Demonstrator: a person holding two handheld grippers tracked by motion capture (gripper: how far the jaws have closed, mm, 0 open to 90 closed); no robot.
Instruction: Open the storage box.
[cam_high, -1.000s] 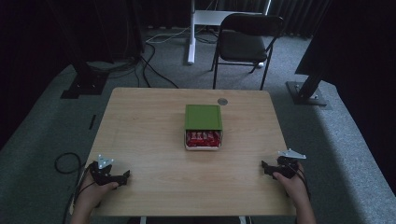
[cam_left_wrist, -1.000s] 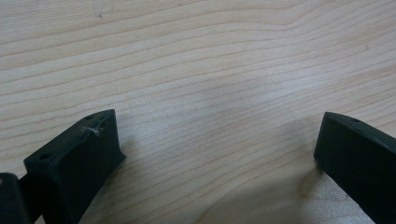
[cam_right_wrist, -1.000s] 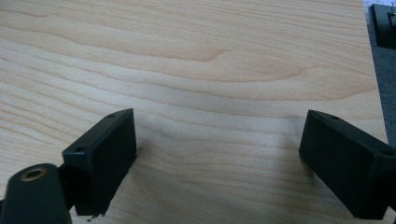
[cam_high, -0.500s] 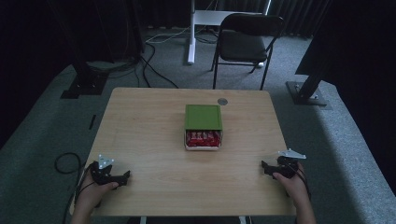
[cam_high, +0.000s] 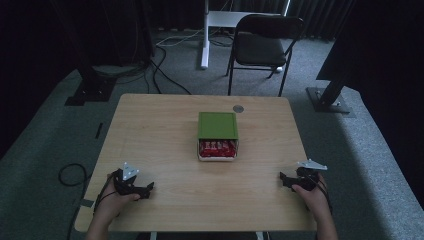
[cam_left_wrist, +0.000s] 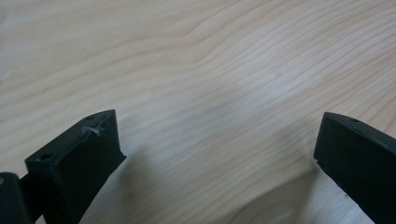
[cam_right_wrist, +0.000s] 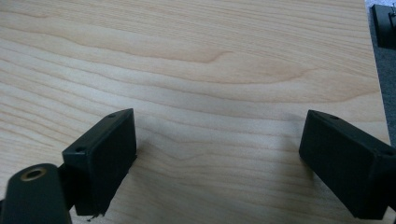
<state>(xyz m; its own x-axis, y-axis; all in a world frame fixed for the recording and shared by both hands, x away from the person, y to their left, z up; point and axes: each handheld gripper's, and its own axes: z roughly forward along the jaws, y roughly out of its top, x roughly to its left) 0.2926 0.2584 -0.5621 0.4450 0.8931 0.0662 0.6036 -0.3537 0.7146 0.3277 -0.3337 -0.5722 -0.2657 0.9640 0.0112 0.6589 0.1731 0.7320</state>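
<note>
A person rests two handheld grippers on a wooden table (cam_high: 150, 130), with a small green-lidded box (cam_high: 217, 136) sitting in the middle.

The box has a flat green lid (cam_high: 217, 125) pushed toward the far side, so the near end is uncovered and shows a white tray packed with red wrapped items (cam_high: 217, 147) (their labels are too small to read). It stands at the centre of the table, well apart from both grippers. A small grey disc (cam_high: 238, 108) lies near its far right corner. The left gripper (cam_high: 143, 189) sits at the near left edge, its jaws wide apart over bare wood, holding nothing. The right gripper (cam_high: 284, 180) sits at the near right edge, jaws likewise spread wide and empty.
</note>
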